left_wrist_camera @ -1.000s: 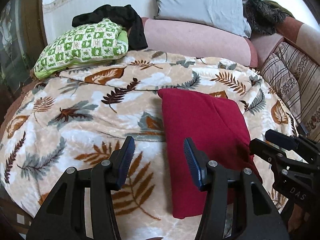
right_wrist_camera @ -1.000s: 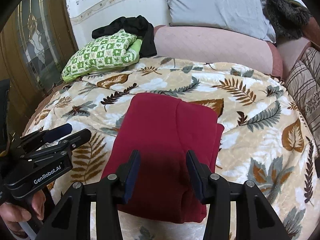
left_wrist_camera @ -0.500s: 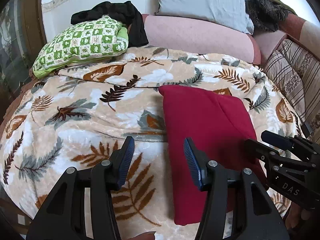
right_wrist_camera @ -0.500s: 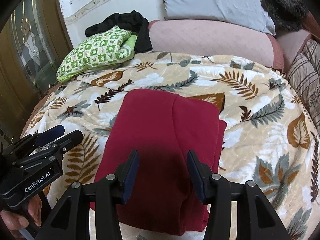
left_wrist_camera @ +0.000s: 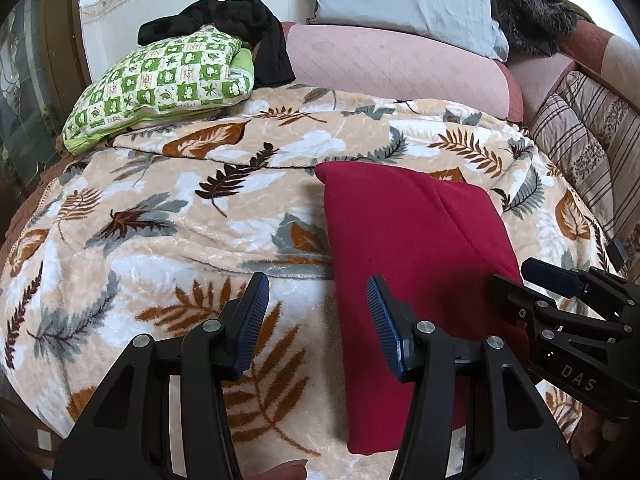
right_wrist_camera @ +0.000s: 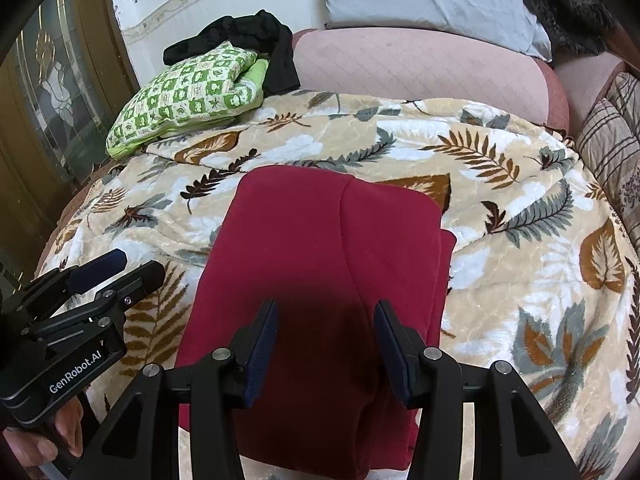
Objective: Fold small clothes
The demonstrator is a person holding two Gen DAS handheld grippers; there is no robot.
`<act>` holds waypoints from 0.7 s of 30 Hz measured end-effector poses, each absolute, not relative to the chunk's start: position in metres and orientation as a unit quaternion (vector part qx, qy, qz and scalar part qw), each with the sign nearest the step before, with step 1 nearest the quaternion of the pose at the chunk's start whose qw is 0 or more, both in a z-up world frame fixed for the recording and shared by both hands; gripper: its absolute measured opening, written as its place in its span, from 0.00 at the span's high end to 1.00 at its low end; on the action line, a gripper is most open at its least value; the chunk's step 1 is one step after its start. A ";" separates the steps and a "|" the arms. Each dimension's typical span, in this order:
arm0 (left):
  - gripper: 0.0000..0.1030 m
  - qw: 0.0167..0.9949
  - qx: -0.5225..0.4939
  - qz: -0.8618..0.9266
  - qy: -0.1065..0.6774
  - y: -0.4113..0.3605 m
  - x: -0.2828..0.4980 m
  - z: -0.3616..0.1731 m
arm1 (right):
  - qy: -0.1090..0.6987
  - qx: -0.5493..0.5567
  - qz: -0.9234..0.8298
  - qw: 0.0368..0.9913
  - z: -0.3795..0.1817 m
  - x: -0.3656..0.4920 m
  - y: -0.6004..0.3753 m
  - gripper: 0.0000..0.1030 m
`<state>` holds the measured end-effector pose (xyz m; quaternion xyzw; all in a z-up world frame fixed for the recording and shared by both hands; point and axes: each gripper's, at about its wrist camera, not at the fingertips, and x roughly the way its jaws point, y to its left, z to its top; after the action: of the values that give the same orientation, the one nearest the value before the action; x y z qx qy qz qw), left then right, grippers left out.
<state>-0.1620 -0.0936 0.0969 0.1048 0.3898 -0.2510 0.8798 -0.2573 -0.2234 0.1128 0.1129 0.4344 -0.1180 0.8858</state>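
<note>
A dark red garment (left_wrist_camera: 412, 248) lies folded into a flat rectangle on a leaf-patterned blanket (left_wrist_camera: 168, 216). It also shows in the right wrist view (right_wrist_camera: 320, 280). My left gripper (left_wrist_camera: 318, 312) is open and empty, above the garment's left edge near the front. My right gripper (right_wrist_camera: 326, 340) is open and empty, above the garment's near end. Each gripper shows in the other's view: the right one (left_wrist_camera: 560, 300) at the right edge, the left one (right_wrist_camera: 92, 280) at the lower left.
A green checked pillow (left_wrist_camera: 160, 84) with a black garment (left_wrist_camera: 240, 24) behind it lies at the back left. A pink bolster (left_wrist_camera: 392, 68), a grey pillow (left_wrist_camera: 400, 0) and striped cushions (left_wrist_camera: 580, 144) line the back and right.
Both grippers have drawn back slightly toward the near side, staying open. The red garment has not moved.
</note>
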 end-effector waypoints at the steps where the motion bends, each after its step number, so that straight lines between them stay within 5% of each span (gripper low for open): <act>1: 0.50 0.880 0.105 -0.252 0.390 -0.094 -0.162 0.097 | 0.434 0.113 -0.118 0.886 0.113 -0.257 -0.223 0.53; 21: 0.50 0.876 0.111 -0.251 0.398 -0.093 -0.163 0.087 | 0.439 0.116 -0.112 0.884 0.107 -0.255 -0.221 0.53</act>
<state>-0.1628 -0.0935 0.0874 0.1107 0.3976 -0.2512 0.8755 -0.2549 -0.2209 0.1072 0.1158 0.4392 -0.1123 0.8838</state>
